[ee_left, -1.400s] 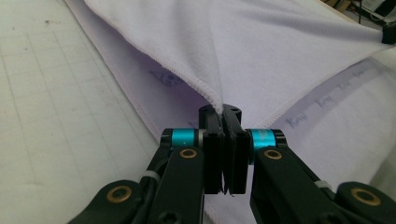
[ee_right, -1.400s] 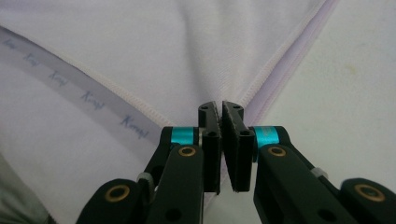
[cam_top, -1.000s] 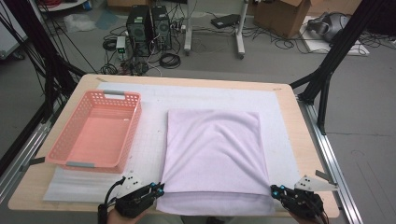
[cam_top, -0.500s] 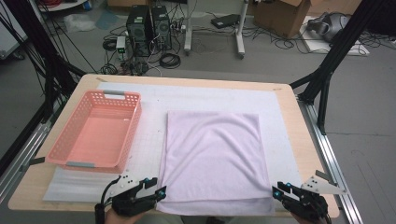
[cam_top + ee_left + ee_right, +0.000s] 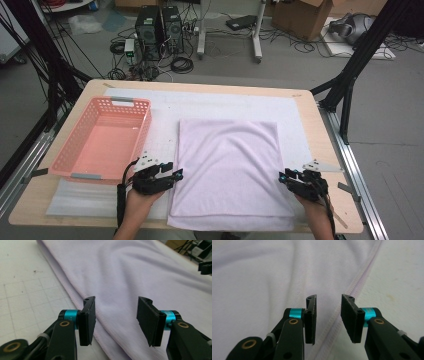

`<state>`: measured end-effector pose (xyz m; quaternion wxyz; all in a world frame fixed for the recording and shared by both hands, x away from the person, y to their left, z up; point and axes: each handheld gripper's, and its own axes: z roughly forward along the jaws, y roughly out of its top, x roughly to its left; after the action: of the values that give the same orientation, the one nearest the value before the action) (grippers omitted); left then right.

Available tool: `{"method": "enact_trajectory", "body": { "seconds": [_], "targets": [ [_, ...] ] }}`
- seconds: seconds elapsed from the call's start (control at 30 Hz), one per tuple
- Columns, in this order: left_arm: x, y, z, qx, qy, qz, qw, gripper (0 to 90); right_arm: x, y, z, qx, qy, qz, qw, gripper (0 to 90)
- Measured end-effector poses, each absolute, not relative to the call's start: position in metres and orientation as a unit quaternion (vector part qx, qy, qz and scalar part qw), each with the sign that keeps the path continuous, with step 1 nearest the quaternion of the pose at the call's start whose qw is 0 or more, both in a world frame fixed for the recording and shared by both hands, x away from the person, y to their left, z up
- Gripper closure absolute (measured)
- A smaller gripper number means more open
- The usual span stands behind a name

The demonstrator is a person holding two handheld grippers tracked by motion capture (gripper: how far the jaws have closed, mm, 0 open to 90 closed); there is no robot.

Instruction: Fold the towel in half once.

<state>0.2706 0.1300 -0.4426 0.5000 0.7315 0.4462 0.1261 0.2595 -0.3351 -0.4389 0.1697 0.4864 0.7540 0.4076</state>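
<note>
1. The surface (image 5: 320, 150) was a pale wooden top under a white gridded mat (image 5: 165, 125), with cables and computer towers on the floor behind it.
2. The lilac towel (image 5: 227, 165) lay on the mat as a flat doubled rectangle, right of the surface's middle, its near edge close to the person's side.
3. One fold looked done, judging by the two layers along the near hem. If it is to go on, further folds and perhaps a move to the basket would be left.
4. The left tool (image 5: 176, 175) sat at about 9 o'clock of the towel, just beside its left edge. In the left gripper view its jaws stood roughly half apart over the hem (image 5: 75, 293), gripping nothing; they had just been opening.
5. The right tool (image 5: 283, 177) sat at about 3 o'clock, at the right edge. In the right gripper view its jaws were parted more narrowly above the stitched hem (image 5: 359, 277), also empty and just opened.
6. A pink basket (image 5: 131, 102) stood empty at about 10 o'clock of the towel, just beside it.
</note>
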Motion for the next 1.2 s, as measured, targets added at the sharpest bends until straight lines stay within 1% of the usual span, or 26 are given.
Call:
{"method": "enact_trajectory", "body": {
  "seconds": [0.1,0.13,0.17,0.2,0.27,0.4,0.43,0.47,0.5,0.53,0.67,0.77,0.8,0.83,0.87,0.9,0.93,1.0,1.07,1.1,1.2],
  "targets": [
    [0.277,0.121,-0.448,0.745,0.442,0.123,0.484,50.7,0.268,-0.324,-0.446,0.479,0.769,0.389,0.166,70.4],
    [0.277,0.117,-0.45,0.755,0.432,0.121,0.479,51.2,0.269,-0.32,-0.447,0.472,0.776,0.382,0.167,74.7],
    [0.277,0.112,-0.451,0.765,0.421,0.122,0.472,51.2,0.269,-0.318,-0.447,0.464,0.783,0.375,0.175,81.2],
    [0.276,0.109,-0.451,0.772,0.415,0.121,0.466,52.0,0.269,-0.317,-0.445,0.457,0.79,0.37,0.174,85.9],
    [0.275,0.105,-0.451,0.777,0.405,0.122,0.466,55.0,0.269,-0.318,-0.444,0.453,0.792,0.367,0.18,87.5],
    [0.271,0.097,-0.451,0.795,0.39,0.135,0.445,69.4,0.265,-0.323,-0.442,0.458,0.787,0.374,0.175,88.4],
    [0.269,0.096,-0.451,0.796,0.387,0.141,0.443,74.9,0.263,-0.325,-0.44,0.459,0.786,0.375,0.175,88.5],
    [0.267,0.095,-0.45,0.798,0.385,0.148,0.439,82.4,0.26,-0.327,-0.439,0.459,0.785,0.376,0.174,88.6],
    [0.265,0.094,-0.45,0.8,0.38,0.152,0.44,87.4,0.257,-0.33,-0.437,0.459,0.785,0.377,0.175,88.6],
    [0.265,0.094,-0.45,0.799,0.38,0.15,0.442,89.4,0.254,-0.333,-0.435,0.46,0.783,0.381,0.174,88.6],
    [0.258,0.098,-0.449,0.8,0.376,0.128,0.449,89.6,0.247,-0.341,-0.431,0.463,0.778,0.389,0.17,88.6],
    [0.253,0.101,-0.444,0.791,0.376,0.116,0.469,89.4,0.247,-0.343,-0.432,0.463,0.78,0.39,0.161,87.9],
    [0.253,0.102,-0.442,0.784,0.38,0.11,0.478,84.5,0.247,-0.342,-0.434,0.464,0.779,0.392,0.158,86.4],
    [0.253,0.102,-0.441,0.78,0.385,0.104,0.482,72.1,0.247,-0.342,-0.434,0.464,0.777,0.394,0.16,80.5],
    [0.253,0.102,-0.439,0.777,0.386,0.102,0.487,63.2,0.246,-0.341,-0.435,0.466,0.774,0.396,0.163,72.6],
    [0.252,0.101,-0.439,0.778,0.383,0.104,0.486,59.4,0.246,-0.34,-0.433,0.467,0.77,0.402,0.166,69.8],
    [0.252,0.1,-0.44,0.783,0.38,0.108,0.481,58.4,0.245,-0.34,-0.432,0.465,0.767,0.407,0.169,67.2],
    [0.253,0.096,-0.443,0.789,0.377,0.104,0.473,54.6,0.241,-0.338,-0.426,0.455,0.762,0.428,0.171,64.8],
    [0.253,0.091,-0.445,0.797,0.373,0.103,0.464,54.9,0.239,-0.333,-0.424,0.44,0.766,0.44,0.161,63.2],
    [0.253,0.089,-0.447,0.802,0.37,0.105,0.458,56.7,0.239,-0.329,-0.424,0.43,0.772,0.442,0.155,62.6],
    [0.25,0.082,-0.451,0.813,0.363,0.131,0.437,71.4,0.242,-0.316,-0.432,0.416,0.793,0.422,0.142,61.8]
  ]
}}
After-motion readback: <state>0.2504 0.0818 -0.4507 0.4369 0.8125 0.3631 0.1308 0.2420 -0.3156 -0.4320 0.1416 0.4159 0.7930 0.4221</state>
